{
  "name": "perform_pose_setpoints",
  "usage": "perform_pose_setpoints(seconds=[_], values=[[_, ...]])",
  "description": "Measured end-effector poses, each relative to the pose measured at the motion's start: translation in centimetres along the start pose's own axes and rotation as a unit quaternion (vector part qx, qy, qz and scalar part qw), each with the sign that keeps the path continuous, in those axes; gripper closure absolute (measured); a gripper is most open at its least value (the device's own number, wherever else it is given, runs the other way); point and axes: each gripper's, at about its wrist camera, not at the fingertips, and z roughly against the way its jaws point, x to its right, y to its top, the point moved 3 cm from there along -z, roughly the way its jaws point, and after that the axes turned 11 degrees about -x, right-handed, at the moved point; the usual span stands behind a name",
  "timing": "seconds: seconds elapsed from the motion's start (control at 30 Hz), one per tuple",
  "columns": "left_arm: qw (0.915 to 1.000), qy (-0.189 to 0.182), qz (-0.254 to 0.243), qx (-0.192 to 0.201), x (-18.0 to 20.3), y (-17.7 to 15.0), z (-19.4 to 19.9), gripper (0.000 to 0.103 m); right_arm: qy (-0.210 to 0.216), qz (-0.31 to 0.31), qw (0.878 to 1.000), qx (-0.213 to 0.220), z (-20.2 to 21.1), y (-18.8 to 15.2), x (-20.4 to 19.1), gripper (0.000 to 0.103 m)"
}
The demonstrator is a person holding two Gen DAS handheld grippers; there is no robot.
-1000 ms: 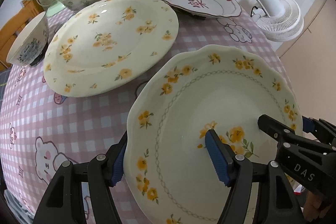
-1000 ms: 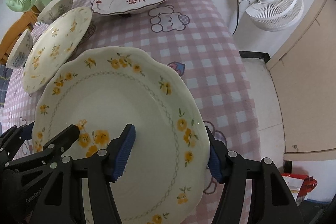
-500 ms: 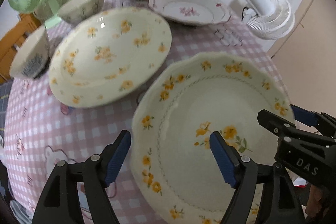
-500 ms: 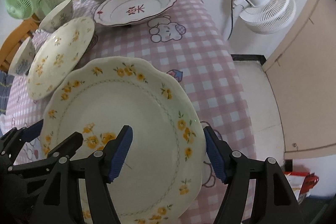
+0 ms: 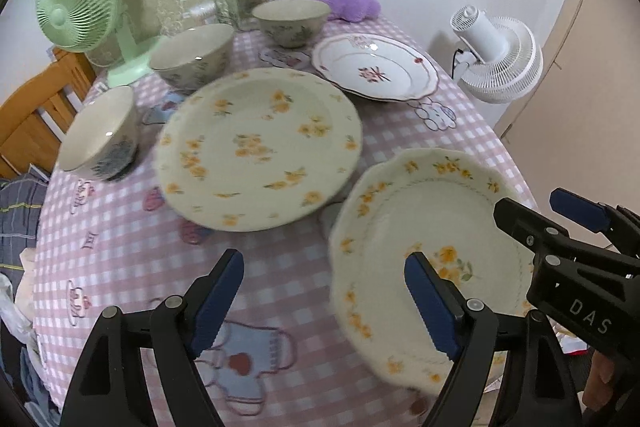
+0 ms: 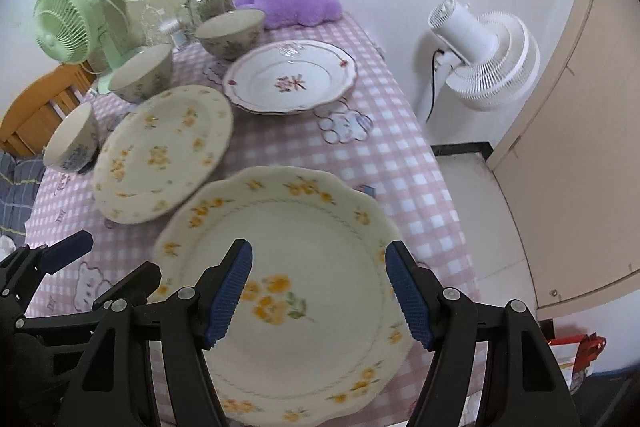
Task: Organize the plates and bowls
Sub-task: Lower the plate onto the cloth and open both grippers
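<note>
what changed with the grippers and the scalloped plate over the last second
Both grippers let go of the scalloped plate and backed up off it: the left gripper, whose pads straddled its near-left rim, has its jaws opening over bare tablecloth; the right gripper stands open above the plate. The plate lies on the table. The round flowered plate, red-trimmed plate and three bowls stayed put.
</note>
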Motion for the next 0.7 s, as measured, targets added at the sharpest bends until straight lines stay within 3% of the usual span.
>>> perform_pose_setpoints(seconds=[0.7], values=[[0.9979,0.024,0.042,0.044,-14.5,-2.2,4.6,0.022,0.013,-0.012,0.999,0.037,3.3,-0.1,-14.7,0.031]])
